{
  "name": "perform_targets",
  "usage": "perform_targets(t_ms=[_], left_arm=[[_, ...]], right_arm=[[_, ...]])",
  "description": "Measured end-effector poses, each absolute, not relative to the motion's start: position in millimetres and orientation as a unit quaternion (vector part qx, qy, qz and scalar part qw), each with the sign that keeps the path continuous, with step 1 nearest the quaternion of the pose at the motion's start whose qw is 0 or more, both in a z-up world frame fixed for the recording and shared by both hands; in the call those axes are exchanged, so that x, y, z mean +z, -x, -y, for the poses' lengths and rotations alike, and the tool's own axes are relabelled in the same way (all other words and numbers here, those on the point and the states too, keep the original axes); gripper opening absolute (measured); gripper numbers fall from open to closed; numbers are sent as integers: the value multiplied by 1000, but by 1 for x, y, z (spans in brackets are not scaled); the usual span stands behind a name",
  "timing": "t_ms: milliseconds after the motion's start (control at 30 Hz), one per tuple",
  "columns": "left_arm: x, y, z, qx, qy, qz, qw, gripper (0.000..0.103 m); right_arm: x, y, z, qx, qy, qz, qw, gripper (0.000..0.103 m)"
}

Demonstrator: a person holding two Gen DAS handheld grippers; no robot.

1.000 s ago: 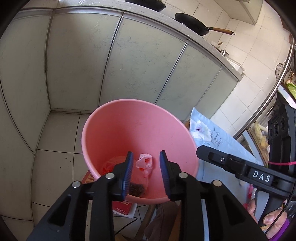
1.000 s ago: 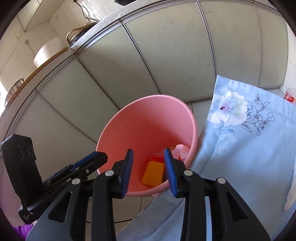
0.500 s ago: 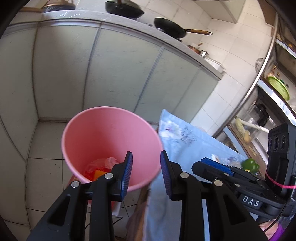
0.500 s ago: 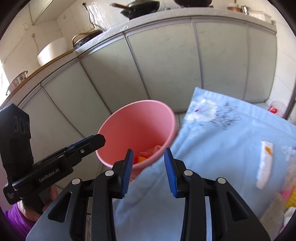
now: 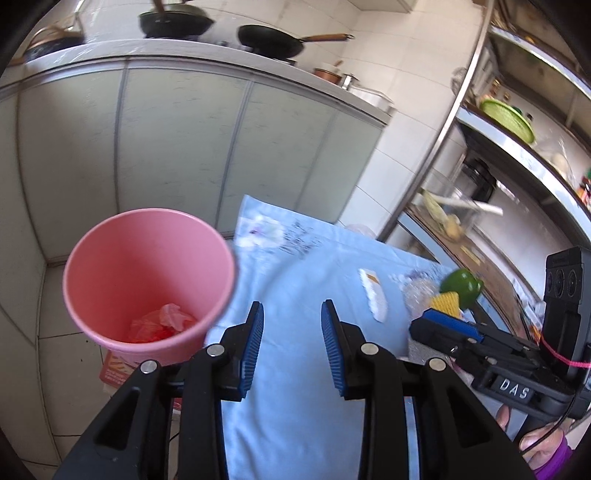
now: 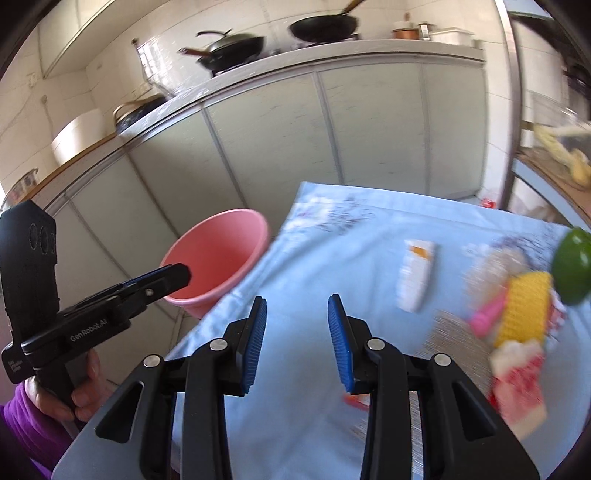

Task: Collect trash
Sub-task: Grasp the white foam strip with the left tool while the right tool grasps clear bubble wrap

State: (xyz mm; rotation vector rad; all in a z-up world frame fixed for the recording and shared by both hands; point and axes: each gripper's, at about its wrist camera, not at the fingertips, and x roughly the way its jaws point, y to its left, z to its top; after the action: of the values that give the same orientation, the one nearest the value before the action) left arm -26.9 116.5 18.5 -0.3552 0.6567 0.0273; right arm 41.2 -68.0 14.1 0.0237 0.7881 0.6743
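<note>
Bin (image 5: 147, 266) left of table (image 5: 303, 280); wrapper (image 5: 373, 293) on table.

A kitchen in daylight. Pale green cabinet doors (image 5: 177, 147) run under a light worktop (image 6: 332, 51) against a white tiled wall (image 5: 399, 74). Two dark pans (image 5: 269, 40) sit on the worktop's far edge, with a small copper pot (image 6: 404, 31) further along. The floor (image 5: 55, 332) is pale tile. A steel shelving rack (image 5: 517, 140) stands at the right, holding a green dish (image 5: 508, 118).
</note>
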Motion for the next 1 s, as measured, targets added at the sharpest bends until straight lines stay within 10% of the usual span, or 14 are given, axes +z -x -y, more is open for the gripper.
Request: perform_targets(t_ms=[1000], left_arm=[[-41,-131,18,-45,76,-451,888,34]], right_arm=[[-24,-62,234,203,-123,-385,892,35]])
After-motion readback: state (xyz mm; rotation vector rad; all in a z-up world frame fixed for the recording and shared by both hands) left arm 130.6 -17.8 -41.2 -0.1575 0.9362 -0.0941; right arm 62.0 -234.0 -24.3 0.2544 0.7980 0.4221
